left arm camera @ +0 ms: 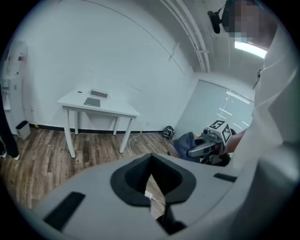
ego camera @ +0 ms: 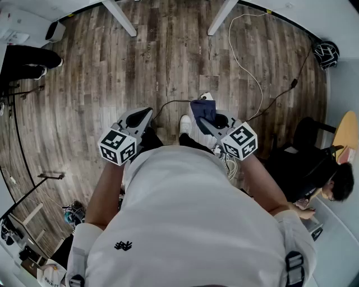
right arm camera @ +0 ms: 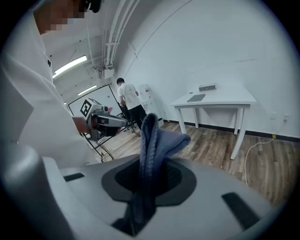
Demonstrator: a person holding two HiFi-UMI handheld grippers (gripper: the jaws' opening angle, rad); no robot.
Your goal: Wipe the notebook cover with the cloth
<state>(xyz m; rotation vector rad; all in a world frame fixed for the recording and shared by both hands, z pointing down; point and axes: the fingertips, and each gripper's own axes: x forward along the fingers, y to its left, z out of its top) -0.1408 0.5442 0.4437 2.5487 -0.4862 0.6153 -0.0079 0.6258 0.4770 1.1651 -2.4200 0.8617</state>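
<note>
I stand on a wood floor, well away from the white table (left arm camera: 98, 105). A flat grey notebook (left arm camera: 93, 101) lies on its top, with a smaller grey item (left arm camera: 99, 93) behind it. The same notebook (right arm camera: 196, 98) shows in the right gripper view. My right gripper (right arm camera: 149, 168) is shut on a dark blue cloth (right arm camera: 152, 140), which sticks up folded from between the jaws. In the head view the cloth (ego camera: 202, 107) hangs off the right gripper (ego camera: 210, 120) at waist height. The left gripper (ego camera: 137, 119) is held beside it, jaws together with nothing in them.
Two white table legs (ego camera: 120, 17) show at the top of the head view. A white cable (ego camera: 247, 61) trails over the floor toward a black helmet (ego camera: 326, 53). One person sits at the right (ego camera: 331, 185). Another person (right arm camera: 126, 96) stands by a water dispenser (right arm camera: 149, 101).
</note>
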